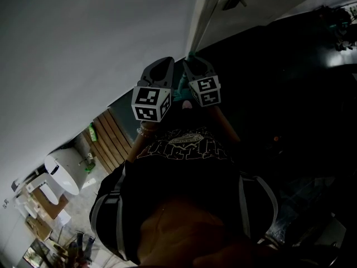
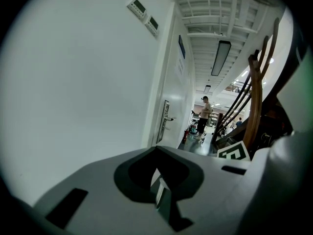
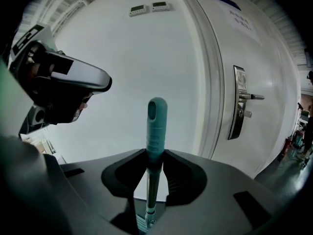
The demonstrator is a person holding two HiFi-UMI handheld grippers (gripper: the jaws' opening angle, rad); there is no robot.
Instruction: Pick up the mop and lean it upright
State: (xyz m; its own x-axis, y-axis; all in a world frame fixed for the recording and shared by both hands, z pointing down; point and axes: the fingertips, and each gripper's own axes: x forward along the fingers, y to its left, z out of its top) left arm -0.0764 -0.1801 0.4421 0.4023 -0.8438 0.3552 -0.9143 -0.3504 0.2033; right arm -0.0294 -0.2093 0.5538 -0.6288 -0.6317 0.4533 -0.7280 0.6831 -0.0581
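My forearms reach forward side by side. My left gripper and right gripper are raised close together. The right gripper's jaws clamp the mop handle. The left gripper's jaws sit nearly together.

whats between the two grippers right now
The teal mop handle: the head view shows it between the left gripper and the right gripper, and the right gripper view shows that gripper shut on it.

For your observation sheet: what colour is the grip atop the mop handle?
Teal. The mop grip shows best in the right gripper view.
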